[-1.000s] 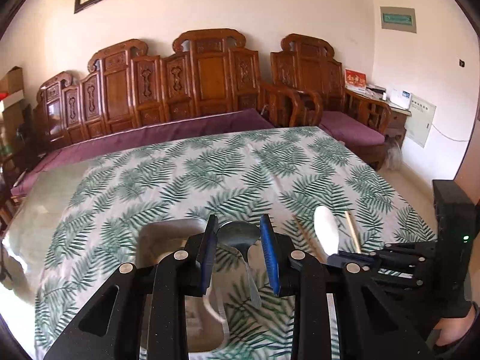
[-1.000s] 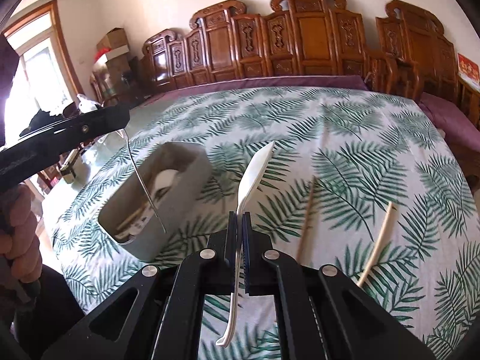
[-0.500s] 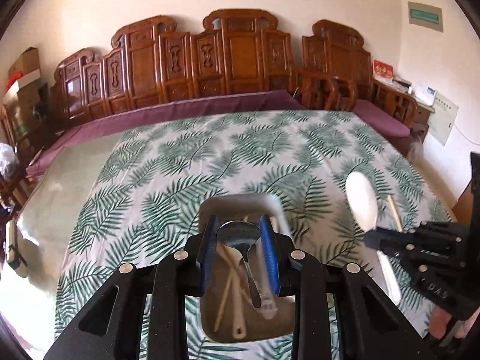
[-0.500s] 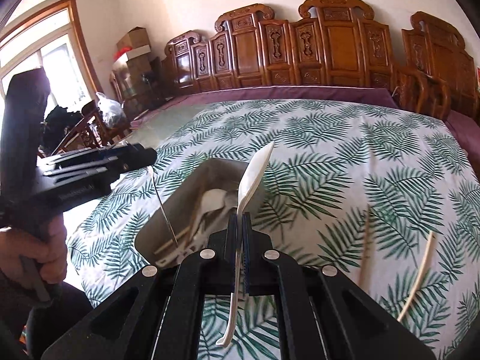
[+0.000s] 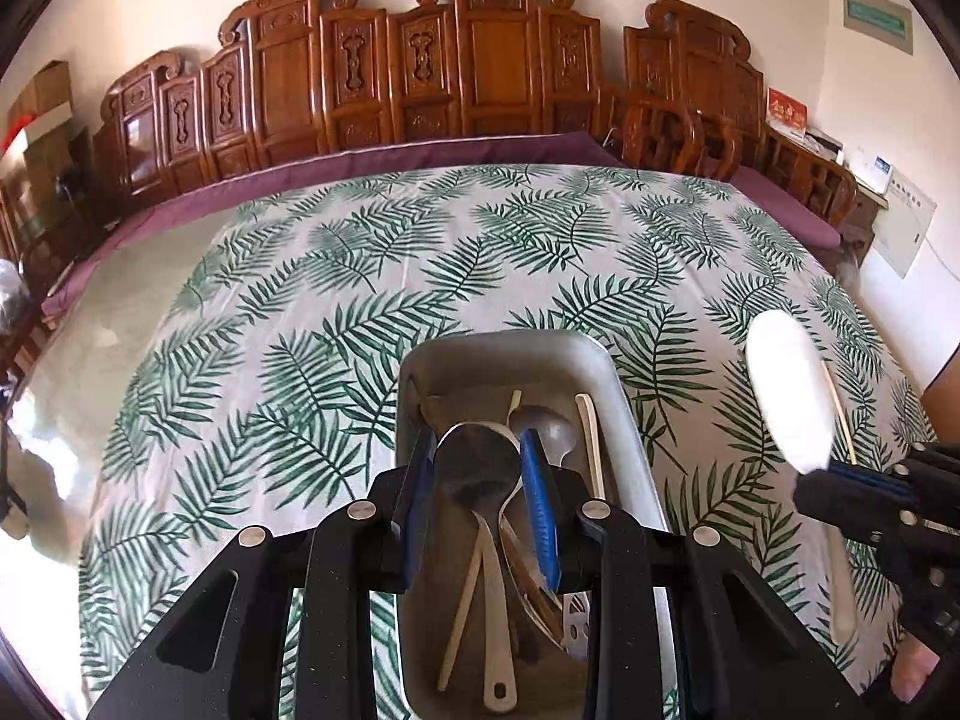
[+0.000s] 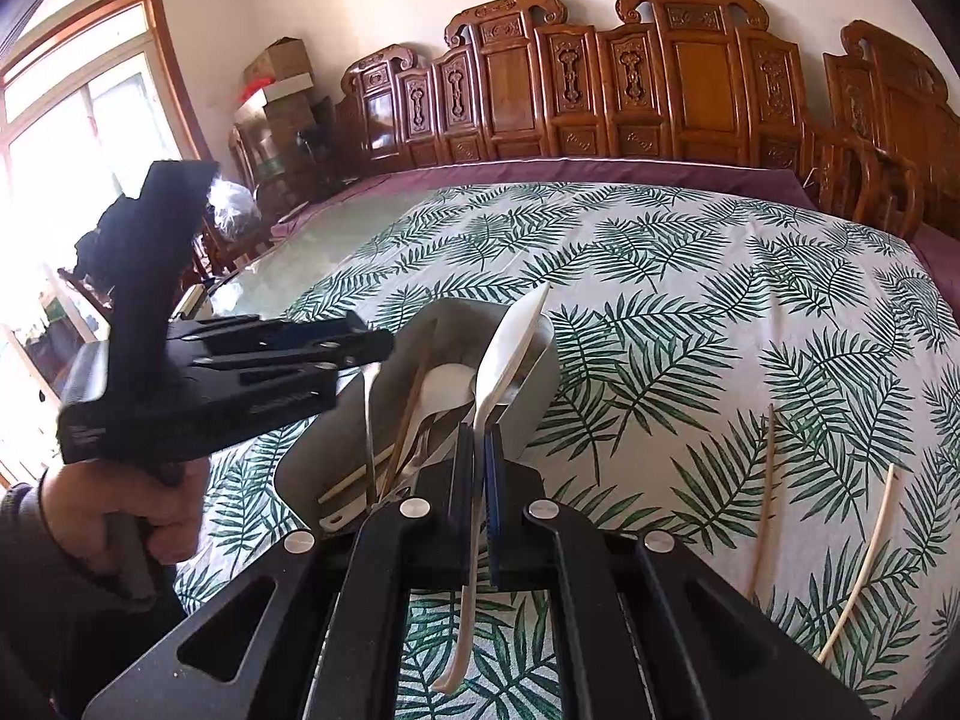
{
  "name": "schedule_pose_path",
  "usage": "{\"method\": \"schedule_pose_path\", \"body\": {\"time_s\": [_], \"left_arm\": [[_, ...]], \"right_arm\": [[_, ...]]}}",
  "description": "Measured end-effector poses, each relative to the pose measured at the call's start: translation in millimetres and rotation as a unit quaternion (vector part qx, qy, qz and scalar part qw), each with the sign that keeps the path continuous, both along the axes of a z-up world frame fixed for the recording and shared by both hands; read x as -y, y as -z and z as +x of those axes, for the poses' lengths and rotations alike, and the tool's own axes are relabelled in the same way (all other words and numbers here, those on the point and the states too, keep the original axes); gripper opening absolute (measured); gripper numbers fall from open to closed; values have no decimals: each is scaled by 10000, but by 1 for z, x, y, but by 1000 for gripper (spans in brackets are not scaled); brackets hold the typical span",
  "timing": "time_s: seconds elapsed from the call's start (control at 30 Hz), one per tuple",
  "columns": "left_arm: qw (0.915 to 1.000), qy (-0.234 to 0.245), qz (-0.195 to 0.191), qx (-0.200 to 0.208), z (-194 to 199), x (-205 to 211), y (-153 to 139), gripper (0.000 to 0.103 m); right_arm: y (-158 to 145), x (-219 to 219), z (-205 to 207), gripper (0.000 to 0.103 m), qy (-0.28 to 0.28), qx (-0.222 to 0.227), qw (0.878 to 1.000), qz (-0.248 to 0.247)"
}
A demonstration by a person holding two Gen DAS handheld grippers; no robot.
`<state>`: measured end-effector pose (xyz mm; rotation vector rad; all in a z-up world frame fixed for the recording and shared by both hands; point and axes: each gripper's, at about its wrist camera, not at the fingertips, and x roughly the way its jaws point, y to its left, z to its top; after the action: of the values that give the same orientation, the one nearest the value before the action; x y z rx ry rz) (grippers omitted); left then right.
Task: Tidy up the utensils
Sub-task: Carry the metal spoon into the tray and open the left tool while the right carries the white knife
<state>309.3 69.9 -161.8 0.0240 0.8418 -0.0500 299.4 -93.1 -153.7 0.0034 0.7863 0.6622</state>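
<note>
The metal spoon (image 5: 477, 468), pinched in the left gripper's (image 5: 480, 480) jaws, now hangs over the grey tray (image 5: 624, 396), no longer off to its side. The right gripper's (image 6: 478, 480) jaws pinch a white spoon (image 6: 510, 348) beside it. Two chopsticks (image 6: 765, 480) lie on the fern-print surface (image 6: 690, 276) before carved wooden chairs (image 6: 600, 78).
</note>
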Motion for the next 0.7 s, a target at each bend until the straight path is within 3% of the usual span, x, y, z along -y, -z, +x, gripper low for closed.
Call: {"method": "schedule_pose_path", "body": {"time_s": [0.4,0.7], "left_arm": [[9990,-25,-416,-187,12,-12,15,28],[9990,-132,-420,62,7,-29,-4,42]], "right_arm": [[-2,-23,14,5,-89,53,9999,-6],[7,-42,26,5,-135,-37,9999,14]]}}
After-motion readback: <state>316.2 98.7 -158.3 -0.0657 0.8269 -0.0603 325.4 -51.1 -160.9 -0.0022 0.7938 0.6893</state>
